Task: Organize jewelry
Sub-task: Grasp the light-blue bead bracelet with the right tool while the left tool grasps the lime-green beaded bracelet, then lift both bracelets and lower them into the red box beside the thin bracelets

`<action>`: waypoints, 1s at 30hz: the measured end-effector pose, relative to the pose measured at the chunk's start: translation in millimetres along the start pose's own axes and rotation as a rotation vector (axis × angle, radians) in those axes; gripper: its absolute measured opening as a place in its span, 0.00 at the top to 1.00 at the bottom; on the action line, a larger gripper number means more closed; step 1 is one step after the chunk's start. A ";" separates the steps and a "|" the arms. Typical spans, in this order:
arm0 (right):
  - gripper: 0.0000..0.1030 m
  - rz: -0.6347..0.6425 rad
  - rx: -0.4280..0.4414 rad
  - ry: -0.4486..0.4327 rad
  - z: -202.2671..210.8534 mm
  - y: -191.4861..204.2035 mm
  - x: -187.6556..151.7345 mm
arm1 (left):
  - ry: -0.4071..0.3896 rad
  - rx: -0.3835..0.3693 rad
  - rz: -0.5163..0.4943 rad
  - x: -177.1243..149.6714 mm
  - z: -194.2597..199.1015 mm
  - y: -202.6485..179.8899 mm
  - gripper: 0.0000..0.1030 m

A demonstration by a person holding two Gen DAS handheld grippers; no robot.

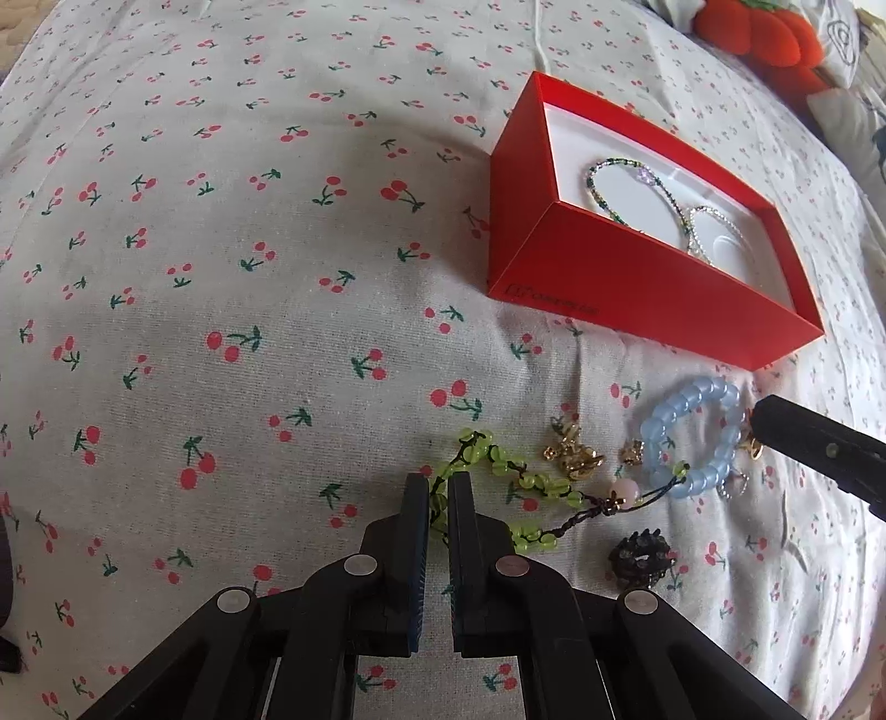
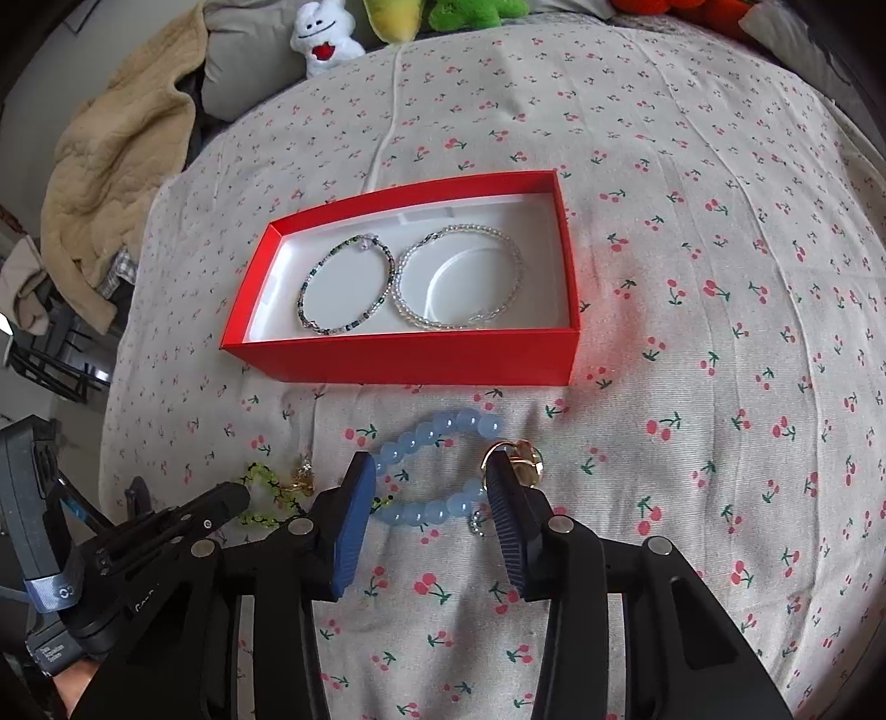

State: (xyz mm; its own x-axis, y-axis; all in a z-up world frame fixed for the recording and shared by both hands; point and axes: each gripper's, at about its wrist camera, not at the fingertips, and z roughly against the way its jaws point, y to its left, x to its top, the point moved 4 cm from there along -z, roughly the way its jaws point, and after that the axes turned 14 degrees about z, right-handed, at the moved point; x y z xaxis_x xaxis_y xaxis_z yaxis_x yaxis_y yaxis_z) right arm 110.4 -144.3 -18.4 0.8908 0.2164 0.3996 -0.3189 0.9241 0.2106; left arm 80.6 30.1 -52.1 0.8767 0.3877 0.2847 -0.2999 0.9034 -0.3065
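A red box [image 2: 410,360] [image 1: 637,288] on the cherry-print bedspread holds a green beaded bracelet [image 2: 343,282] and a clear beaded bracelet [image 2: 459,277]. In front of it lie a blue bead bracelet [image 2: 437,437] [image 1: 692,437], a green bead bracelet [image 1: 504,471] [image 2: 266,487], gold charms [image 1: 576,454] and a gold ring [image 2: 520,459]. My left gripper [image 1: 438,487] is shut on the green bead bracelet. My right gripper [image 2: 432,471] is open, its fingers either side of the blue bracelet.
A dark spiky brooch [image 1: 642,559] lies right of the left gripper. Plush toys [image 2: 332,39] and a beige blanket [image 2: 111,166] sit at the bed's far and left edges. An orange plush [image 1: 758,33] is behind the box.
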 end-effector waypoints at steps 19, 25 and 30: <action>0.75 0.055 -0.120 0.057 -59.0 27.3 11.8 | 0.011 0.018 0.024 1.8 -0.8 24.0 0.99; 0.88 0.111 -0.167 0.049 -59.9 32.9 11.8 | 0.011 0.017 0.026 0.4 0.0 24.7 0.99; 0.88 0.090 -0.110 0.047 -50.6 30.2 9.1 | 0.005 -0.001 0.032 3.0 4.4 21.3 0.99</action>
State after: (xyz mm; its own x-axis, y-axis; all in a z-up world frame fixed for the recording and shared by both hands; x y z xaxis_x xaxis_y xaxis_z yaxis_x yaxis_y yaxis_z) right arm 125.3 -98.5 -53.5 0.8754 0.3120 0.3693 -0.3632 0.9286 0.0762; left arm 75.2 51.3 -53.8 0.8687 0.4153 0.2701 -0.3273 0.8904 -0.3163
